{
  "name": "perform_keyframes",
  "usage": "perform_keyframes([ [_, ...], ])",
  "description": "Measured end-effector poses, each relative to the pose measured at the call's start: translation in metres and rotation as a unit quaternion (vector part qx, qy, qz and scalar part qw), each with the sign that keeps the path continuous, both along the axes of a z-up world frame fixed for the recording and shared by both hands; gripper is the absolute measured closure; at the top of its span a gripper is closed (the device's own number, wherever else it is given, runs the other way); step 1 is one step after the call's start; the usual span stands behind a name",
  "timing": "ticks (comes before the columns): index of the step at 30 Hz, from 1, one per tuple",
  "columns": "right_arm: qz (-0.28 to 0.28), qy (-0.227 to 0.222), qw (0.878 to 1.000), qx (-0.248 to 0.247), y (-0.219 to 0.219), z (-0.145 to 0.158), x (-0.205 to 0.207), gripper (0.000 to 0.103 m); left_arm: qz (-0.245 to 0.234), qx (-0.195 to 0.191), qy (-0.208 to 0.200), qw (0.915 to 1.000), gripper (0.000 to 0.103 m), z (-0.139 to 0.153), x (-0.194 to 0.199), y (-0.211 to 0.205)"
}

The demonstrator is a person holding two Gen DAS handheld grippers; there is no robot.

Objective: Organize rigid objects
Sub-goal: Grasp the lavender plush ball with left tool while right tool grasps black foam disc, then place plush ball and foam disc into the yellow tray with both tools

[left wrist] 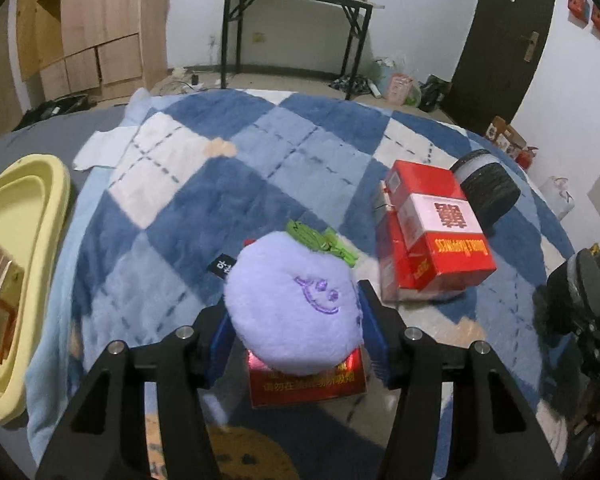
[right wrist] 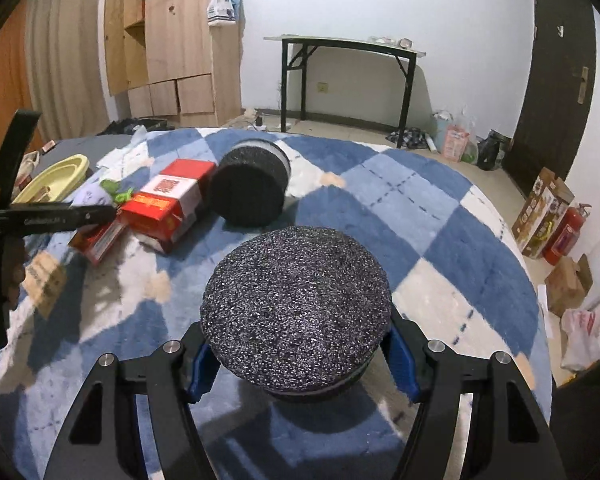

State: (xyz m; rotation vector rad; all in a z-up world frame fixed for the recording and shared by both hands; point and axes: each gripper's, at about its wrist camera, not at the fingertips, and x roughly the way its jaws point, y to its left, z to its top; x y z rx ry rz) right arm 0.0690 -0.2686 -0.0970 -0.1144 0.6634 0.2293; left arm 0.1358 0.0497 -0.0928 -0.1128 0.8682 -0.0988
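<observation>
Now both my tools are loaded, so I judge the step in hand is the carrying, not the picking. The left tool (left wrist: pixel 296 320) has its blue pads pressed on the two sides of a purple plush toy (left wrist: pixel 294 304) with a green leaf on top. A red box (left wrist: pixel 308 386) sits just under the toy, between the same jaws, but I cannot tell if the pads also hold it or if it only lies on the blanket (left wrist: pixel 204 184). The right tool (right wrist: pixel 300 356) grips a round black sponge puck (right wrist: pixel 296 310) at its sides, and the puck hangs a little above the blanket, with its shadow below it.

Other things wait on the blanket: a stack of red cartons (right wrist: pixel 168 204) and, touching it, a second black puck (right wrist: pixel 248 188) that lies on its side. The yellow basin (left wrist: pixel 24 208) stands at the left edge of the bed, and a red carton already lies inside it.

I think the basin is the place for the rigid things. The next move calls for bringing the right puck across to it, over the cartons, without knocking them. The soft toy probably does not belong there, so I must decide where to set it apart.
</observation>
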Motion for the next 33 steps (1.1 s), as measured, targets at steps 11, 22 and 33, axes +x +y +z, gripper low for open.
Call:
perform_keyframes([
  [11, -0.008, 0.027, 1.0, 0.002, -0.002, -0.026, 0.018, 0.035, -0.032, 0.015, -0.032, 0.9989, 0.041, 0.009, -0.017, 0.004],
  [22, -0.008, 0.029, 1.0, 0.001, -0.004, -0.029, 0.02, 0.035, -0.02, 0.003, -0.048, 0.9987, 0.048, 0.018, -0.021, 0.007],
  [33, -0.009, 0.031, 0.999, -0.003, -0.002, -0.03, 0.021, 0.035, -0.016, -0.003, -0.055, 0.9984, 0.048, 0.028, -0.022, 0.006],
])
